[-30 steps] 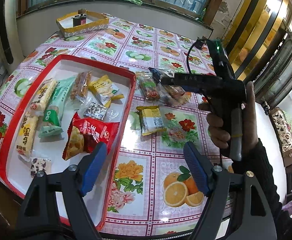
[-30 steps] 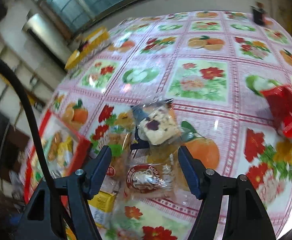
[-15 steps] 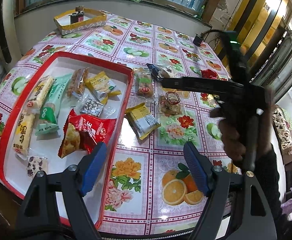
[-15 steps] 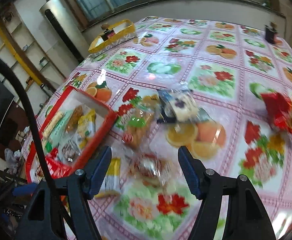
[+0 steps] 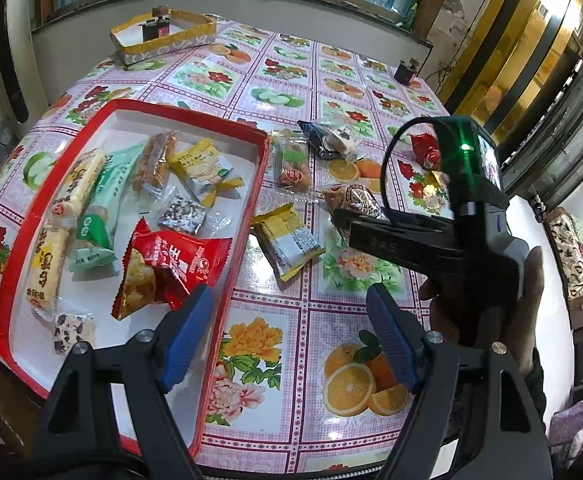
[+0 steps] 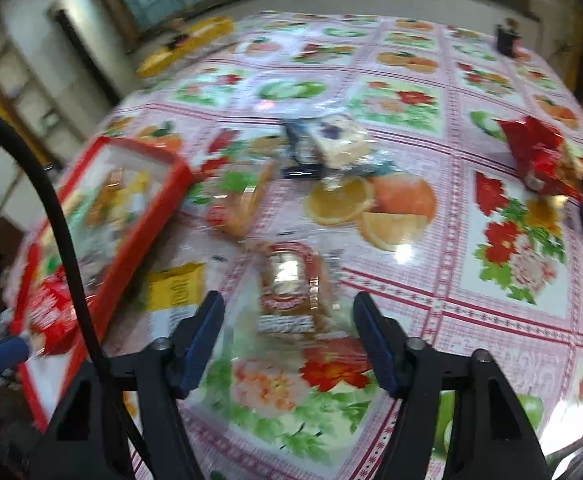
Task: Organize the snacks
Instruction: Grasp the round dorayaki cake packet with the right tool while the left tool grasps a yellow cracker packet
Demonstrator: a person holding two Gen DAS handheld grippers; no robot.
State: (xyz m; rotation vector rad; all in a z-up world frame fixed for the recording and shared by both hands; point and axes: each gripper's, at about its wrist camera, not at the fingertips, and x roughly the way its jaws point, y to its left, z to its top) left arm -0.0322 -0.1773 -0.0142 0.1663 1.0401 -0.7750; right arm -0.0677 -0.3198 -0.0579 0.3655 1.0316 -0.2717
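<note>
The red tray (image 5: 247,216) with a white floor holds several wrapped snacks, among them a red packet (image 5: 171,268). My left gripper (image 5: 289,336) hangs open over the tray's near right corner with nothing between its fingers. Loose on the tablecloth lie a yellow packet (image 5: 287,240), a brown pastry with a round label (image 6: 289,280), an orange snack with a green label (image 5: 291,164), a dark blue nougat wrapper (image 5: 331,138) and a second red packet (image 6: 539,156). My right gripper (image 6: 289,340) is low over the brown pastry. Its jaws are closing with the pastry's near end between them, and the pads stand clear of it.
A yellow cardboard box (image 5: 163,34) sits at the table's far left, and a small dark object (image 5: 405,72) at the far right. The table's front edge runs just below my left gripper. A hand (image 5: 531,300) holds the right gripper at the right.
My right gripper has swung from the nougat and orange snacks to the brown pastry nearer the front, and its jaws have narrowed. The left gripper has stayed put.
</note>
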